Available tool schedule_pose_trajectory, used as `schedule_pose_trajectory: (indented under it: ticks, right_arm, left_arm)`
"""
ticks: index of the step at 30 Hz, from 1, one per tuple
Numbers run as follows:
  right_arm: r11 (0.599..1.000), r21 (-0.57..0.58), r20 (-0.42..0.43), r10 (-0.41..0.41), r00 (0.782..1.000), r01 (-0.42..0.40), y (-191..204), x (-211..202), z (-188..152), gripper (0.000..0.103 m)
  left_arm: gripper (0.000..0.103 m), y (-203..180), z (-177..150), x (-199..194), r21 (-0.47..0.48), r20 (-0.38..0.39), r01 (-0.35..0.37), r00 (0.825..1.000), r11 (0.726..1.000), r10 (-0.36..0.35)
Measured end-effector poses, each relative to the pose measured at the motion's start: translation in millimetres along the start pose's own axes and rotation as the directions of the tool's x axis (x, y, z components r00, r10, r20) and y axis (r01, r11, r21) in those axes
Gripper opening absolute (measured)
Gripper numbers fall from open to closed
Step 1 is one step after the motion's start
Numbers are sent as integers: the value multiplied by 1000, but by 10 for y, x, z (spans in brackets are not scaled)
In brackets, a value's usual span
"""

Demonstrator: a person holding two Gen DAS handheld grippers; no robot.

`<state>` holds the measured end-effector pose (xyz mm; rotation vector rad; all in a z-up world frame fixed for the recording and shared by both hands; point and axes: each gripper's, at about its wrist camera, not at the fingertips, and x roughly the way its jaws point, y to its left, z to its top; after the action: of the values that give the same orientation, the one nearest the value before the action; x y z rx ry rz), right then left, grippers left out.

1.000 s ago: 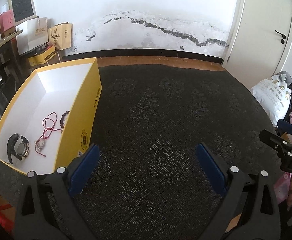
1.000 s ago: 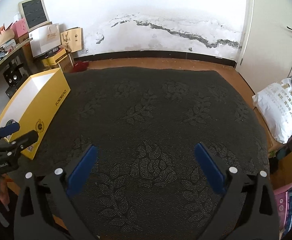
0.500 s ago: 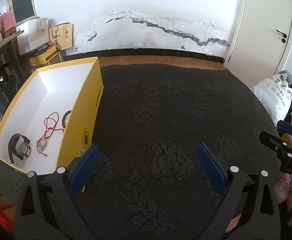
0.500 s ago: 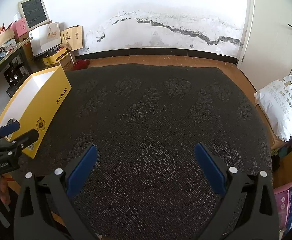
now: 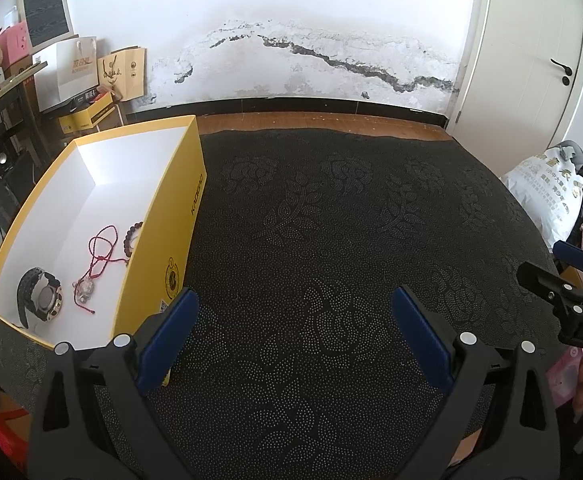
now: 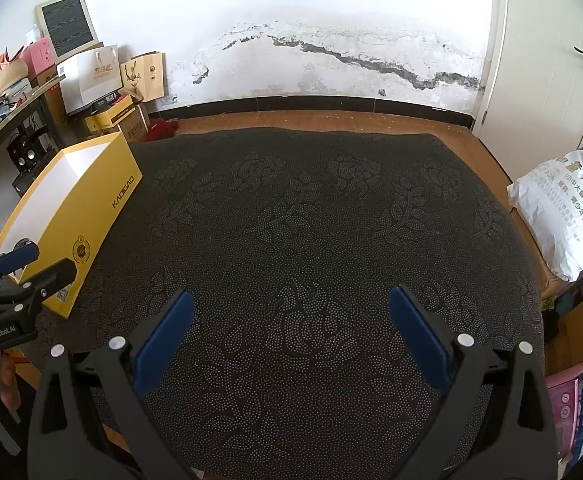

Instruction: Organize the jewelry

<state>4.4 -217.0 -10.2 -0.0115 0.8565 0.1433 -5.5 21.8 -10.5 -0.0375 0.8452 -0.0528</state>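
Both tongs are wide apart with nothing in them, left tongs (image 5: pixel 293 334) and right tongs (image 6: pixel 289 332) hovering over the dark patterned surface (image 5: pixel 331 240). All the jewelry I can see is already in the yellow box (image 5: pixel 159 240) at the left: a watch (image 5: pixel 39 298) at the near end, a red cord (image 5: pixel 97 258) with a small pendant beside it, and a bead bracelet (image 5: pixel 133 236) against the right wall. Guessing here, but the watch looks stiff and chunky, so grab its strap. The cord is limp and light, so pinch it near the pendant. The beads would probably roll, so clamp across the loop.
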Motion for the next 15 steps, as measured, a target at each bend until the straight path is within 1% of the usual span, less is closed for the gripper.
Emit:
schedule_pose_trajectory:
  ticks: [15]
  right_arm:
    - [1000,0,-1,0,1000,0,9,-3,4,95]
  left_arm:
    - [95,9,13,-9,1,0,0,1000,1000,0]
